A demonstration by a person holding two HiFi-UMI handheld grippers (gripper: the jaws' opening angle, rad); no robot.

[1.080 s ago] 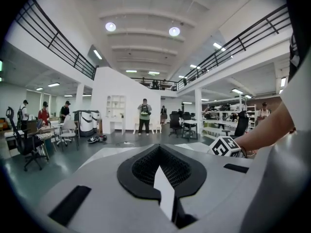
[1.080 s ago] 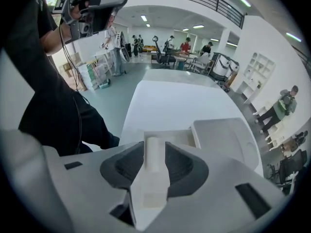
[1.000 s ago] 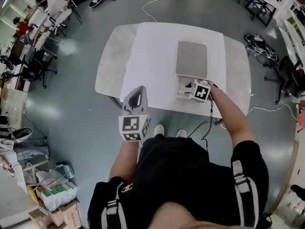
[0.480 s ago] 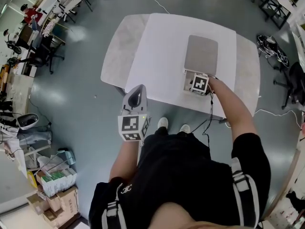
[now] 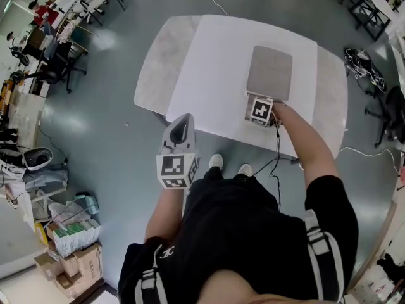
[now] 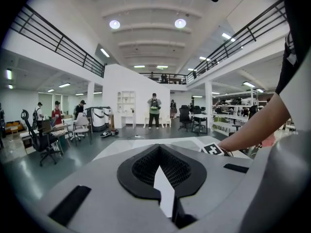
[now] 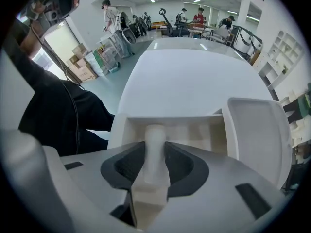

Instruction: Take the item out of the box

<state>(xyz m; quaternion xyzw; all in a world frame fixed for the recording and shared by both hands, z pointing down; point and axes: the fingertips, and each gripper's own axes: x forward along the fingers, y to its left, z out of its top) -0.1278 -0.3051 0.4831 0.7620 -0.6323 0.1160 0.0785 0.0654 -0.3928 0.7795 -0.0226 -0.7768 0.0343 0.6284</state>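
A white box (image 5: 248, 111) stands open near the front edge of the white table (image 5: 215, 62), its grey lid (image 5: 270, 73) folded back flat. My right gripper (image 5: 258, 106) sits over the box opening, with its marker cube covering most of it. In the right gripper view the box (image 7: 204, 130) lies just ahead, the lid (image 7: 255, 130) to the right. There my right gripper (image 7: 154, 152) is shut on a white rod-shaped item (image 7: 155, 135). My left gripper (image 5: 181, 124) hangs off the table's front-left corner, jaws together and holding nothing (image 6: 163, 188).
A black cable (image 5: 277, 157) runs down from the right gripper along the arm. Cardboard boxes (image 5: 73, 246) and chairs (image 5: 54, 62) stand on the floor to the left, more chairs (image 5: 386, 113) to the right. People (image 6: 154, 109) stand far off in the hall.
My right gripper has shifted left and inward, from the box's right front corner to over its opening. The left gripper has stayed where it was. The head camera tilted a little.
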